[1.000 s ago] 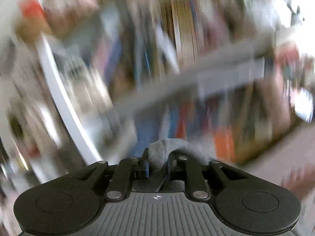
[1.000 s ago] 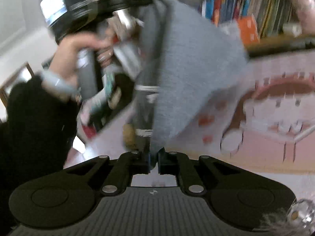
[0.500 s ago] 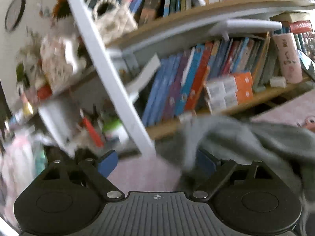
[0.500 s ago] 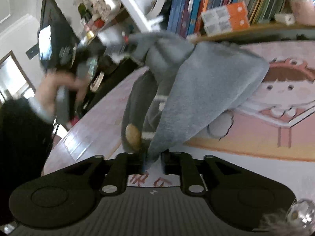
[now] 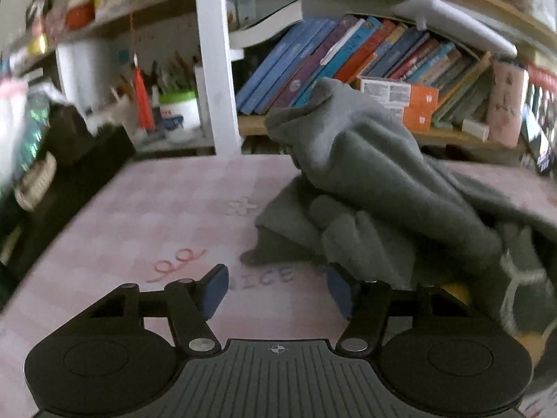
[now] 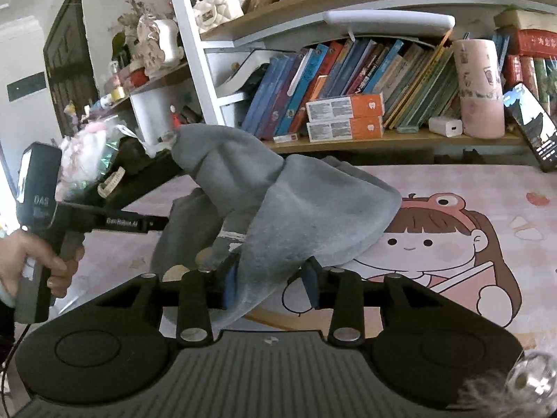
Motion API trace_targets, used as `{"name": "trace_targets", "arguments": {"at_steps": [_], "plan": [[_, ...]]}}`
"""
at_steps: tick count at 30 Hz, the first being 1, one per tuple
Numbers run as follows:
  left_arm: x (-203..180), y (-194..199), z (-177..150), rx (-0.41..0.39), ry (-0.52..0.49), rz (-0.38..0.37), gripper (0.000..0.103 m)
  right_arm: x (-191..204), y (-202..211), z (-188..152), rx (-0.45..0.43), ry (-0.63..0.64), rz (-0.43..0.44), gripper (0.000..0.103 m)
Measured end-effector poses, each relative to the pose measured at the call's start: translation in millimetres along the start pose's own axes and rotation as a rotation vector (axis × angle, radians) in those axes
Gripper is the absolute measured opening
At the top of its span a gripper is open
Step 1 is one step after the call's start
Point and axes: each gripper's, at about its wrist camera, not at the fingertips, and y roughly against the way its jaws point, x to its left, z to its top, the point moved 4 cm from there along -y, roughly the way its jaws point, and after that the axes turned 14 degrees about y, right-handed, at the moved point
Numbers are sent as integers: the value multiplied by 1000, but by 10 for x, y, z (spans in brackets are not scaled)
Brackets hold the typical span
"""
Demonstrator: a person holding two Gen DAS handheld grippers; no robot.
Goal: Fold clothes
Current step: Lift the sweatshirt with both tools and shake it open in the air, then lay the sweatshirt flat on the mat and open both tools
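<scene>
Garment on mat, shelving behind.
Garment heaped mid-mat, nearer its left edge; bookshelf runs along the far edge; phone leans at the far right corner.

Probably a home: crowded bookshelf, cartoon desk mat.

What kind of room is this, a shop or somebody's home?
Most likely a home, perhaps a child's room or study: crowded bookshelves, a cartoon-girl table mat, and a grey garment lying crumpled on it.
</scene>
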Motion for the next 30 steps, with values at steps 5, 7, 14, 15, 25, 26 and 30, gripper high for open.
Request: {"name": "trace_targets", "arguments": {"at_steps": [5,7,14,15,25,26,30], "plan": [[-2,-130,93,33,171,-105,63,-20,-39,-43,28,-15,4,35],[8,-223,75,68,216,-110,61,-30,-44,-51,30,-27,8,35],[218,20,62,20,410,-190,54,-65,-12,-33,11,-52,-5,35],[235,73,67,6,428,-212,54,-66,-4,-29,7,-54,-8,35],[-149,-519,-78,234,431,-278,8,-87,-11,-36,8,-60,-11,30],[-212,-581,-19,230,409,-264,7,-86,-22,-43,13,-59,-9,27],[-530,-392,578,41,357,-318,5,-148,-33,-51,0,-91,-9,16]]}}
